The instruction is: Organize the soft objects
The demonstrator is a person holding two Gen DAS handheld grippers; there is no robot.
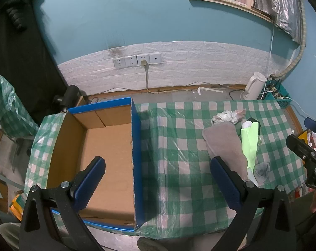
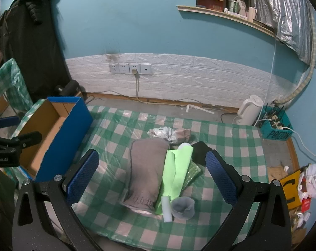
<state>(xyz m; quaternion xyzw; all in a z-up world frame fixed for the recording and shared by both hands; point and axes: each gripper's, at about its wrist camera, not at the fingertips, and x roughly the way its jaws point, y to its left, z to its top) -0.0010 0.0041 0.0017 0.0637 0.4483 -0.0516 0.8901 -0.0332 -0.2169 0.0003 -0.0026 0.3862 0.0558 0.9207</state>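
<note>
A pile of soft objects lies on the green checked table (image 2: 220,138): a grey-brown knitted piece (image 2: 146,171), a light green wrapped roll (image 2: 176,171), a small grey sock (image 2: 183,207), a black cloth (image 2: 199,150), a green sequined piece (image 2: 192,172) and crumpled white material (image 2: 164,132). My right gripper (image 2: 152,176) is open and empty, just above the pile. My left gripper (image 1: 158,179) is open and empty, straddling the right wall of the blue cardboard box (image 1: 137,150). The knitted piece (image 1: 224,144) and green roll (image 1: 251,144) also show in the left wrist view.
The box (image 2: 59,142) stands open and empty on the table's left. A white kettle (image 2: 248,110) and a teal basket of cables (image 2: 276,125) stand at the back right. Wall sockets (image 2: 129,68) with a cord are behind. Bags (image 2: 312,179) lie off the right edge.
</note>
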